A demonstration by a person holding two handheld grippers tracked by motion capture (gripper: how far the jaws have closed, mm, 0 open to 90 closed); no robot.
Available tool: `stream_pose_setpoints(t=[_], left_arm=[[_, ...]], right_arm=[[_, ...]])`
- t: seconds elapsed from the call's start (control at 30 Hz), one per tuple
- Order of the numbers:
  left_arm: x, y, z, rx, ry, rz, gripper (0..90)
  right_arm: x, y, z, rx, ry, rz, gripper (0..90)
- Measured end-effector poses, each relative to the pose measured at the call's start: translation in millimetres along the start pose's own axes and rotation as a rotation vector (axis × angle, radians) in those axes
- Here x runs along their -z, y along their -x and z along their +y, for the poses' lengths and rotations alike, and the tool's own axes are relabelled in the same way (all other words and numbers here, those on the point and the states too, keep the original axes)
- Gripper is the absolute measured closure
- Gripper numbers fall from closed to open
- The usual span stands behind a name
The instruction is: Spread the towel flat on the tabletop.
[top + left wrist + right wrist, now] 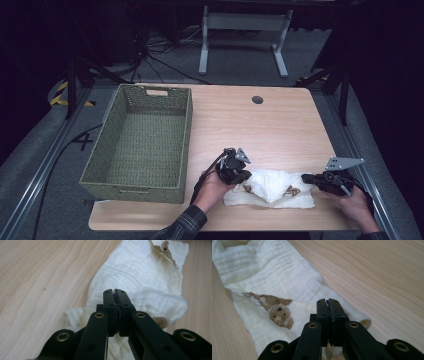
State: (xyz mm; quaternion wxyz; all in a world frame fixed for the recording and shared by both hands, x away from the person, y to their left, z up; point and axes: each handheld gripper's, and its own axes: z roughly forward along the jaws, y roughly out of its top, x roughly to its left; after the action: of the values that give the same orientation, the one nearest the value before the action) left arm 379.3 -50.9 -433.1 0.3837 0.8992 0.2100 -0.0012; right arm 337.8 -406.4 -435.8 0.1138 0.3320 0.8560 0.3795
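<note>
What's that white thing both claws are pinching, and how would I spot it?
On the wooden table, right of the green woven basket, a cream cloth lies at the near edge between the left gripper and right gripper. It is soft, crinkled, with small brown animal prints.

A white, crinkled muslin cloth (272,187) lies partly folded in the lower middle of the high view, spread flat on the worktop (260,130) with a raised fold peaking at its centre. It carries 2 small brown animal prints, 1 toward its left end and 1 toward its right. In the left gripper view it runs from the lower centre to the upper right of the frame (140,272), and in the right gripper view it stretches from the upper left to the lower centre (269,277), a brown print showing at centre left.
</note>
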Motion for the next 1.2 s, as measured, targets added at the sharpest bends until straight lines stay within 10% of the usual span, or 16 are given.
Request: stream_pose_setpoints(t=[0.57, 1.2], left_arm=[[34.0, -27.9, 20.5, 0.081, 0.162, 0.150, 88.6], [17.3, -88.6, 34.8, 0.214, 0.231, 0.267, 88.6]], right_arm=[[10.1, 21.4, 27.3, -0.009, 0.129, -0.039, 88.1], [-22.8, 76.6, 59.8, -0.050, 0.147, -0.096, 88.1]])
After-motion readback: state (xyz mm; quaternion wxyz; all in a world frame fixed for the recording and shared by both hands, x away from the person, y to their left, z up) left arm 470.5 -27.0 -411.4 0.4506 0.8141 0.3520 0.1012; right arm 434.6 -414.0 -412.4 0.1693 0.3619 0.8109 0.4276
